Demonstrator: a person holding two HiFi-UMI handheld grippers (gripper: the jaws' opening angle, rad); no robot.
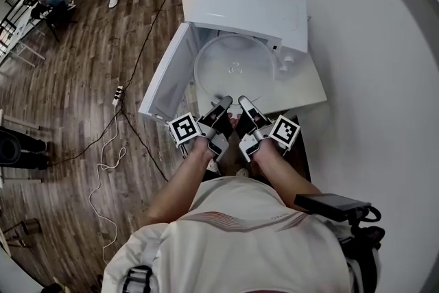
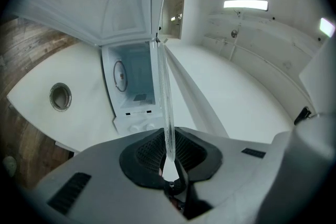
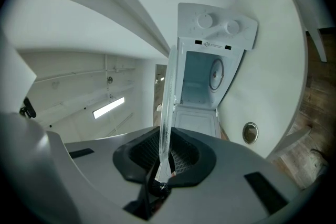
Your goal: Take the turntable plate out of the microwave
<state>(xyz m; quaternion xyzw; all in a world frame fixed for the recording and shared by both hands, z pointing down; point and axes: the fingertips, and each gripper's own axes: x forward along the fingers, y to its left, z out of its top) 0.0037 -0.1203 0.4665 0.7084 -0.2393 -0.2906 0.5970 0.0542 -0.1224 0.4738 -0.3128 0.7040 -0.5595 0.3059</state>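
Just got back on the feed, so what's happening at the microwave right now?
A person holds a gripper in each hand. The left gripper and right gripper are both clamped on the near rim of the clear glass turntable plate, side by side. The plate is held in front of the white microwave, whose door stands open.

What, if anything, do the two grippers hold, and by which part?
Both hold the clear glass turntable plate by its near rim: the left gripper and the right gripper each clamp that edge, side by side.
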